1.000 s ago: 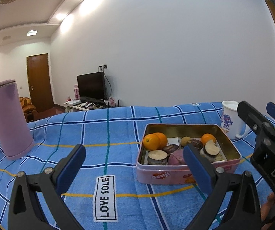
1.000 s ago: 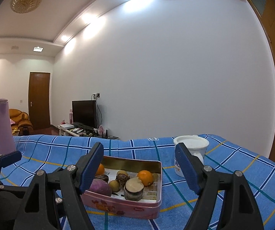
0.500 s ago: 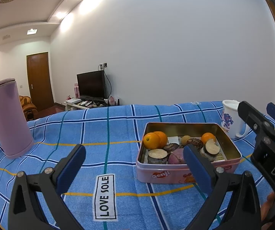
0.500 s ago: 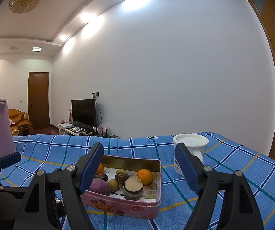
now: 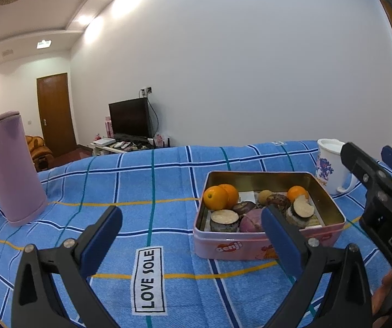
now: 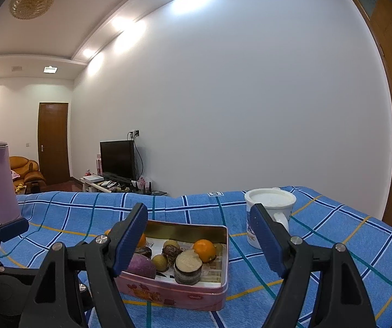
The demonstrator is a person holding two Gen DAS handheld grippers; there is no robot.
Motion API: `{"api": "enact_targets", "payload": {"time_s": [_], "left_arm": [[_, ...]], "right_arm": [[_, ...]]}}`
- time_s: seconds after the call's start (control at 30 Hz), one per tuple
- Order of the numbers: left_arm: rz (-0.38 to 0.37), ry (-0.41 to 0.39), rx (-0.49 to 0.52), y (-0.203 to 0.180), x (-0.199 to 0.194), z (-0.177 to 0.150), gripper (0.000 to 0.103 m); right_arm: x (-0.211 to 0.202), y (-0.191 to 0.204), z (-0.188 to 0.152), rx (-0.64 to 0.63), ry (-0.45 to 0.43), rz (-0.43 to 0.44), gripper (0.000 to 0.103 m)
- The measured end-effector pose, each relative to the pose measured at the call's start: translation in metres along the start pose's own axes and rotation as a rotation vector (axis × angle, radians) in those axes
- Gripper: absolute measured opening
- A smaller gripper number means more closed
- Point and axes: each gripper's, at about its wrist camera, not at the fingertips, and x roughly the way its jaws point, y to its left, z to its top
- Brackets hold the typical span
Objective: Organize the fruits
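Fruit's all sitting in the pink tin (image 5: 267, 246) right now, which is toward the right side of the surface, on the blue checked cloth (image 5: 152, 191). I count two oranges (image 5: 218, 197) tucked in the tin's far-left corner, a third orange (image 6: 204, 250) over by its right wall, a couple of small tan round ones (image 6: 160, 262), a purple lump (image 6: 140, 265) at the near side, plus a few dark-skinned cut chunks with pale faces (image 6: 188, 266).

My guess on handling: the oranges are firm and light but round, so they'll roll or squirt out unless I pinch across the middle. The cut chunks look softer, so I'd grab them by the skin sides, gently. The tiny tan ones will be fiddly.

A white mug (image 6: 269, 213) stands just beside the tin's far-right corner, and I can't tell what's in it. A tall lilac flask (image 5: 12, 166) is well apart, near the left edge.

Left gripper (image 5: 190, 235) and right gripper (image 6: 198, 235) both have jaws wide apart, holding nothing, hovering at the near side of the tin.
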Motion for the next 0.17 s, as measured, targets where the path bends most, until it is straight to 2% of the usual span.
{"api": "enact_targets", "payload": {"time_s": [0.17], "left_arm": [[-0.005,0.003,-0.005,0.0015,0.0007,0.0001,0.103]], "right_arm": [[0.0024,-0.0023,-0.0011,0.011,0.015,-0.005,0.078]]}}
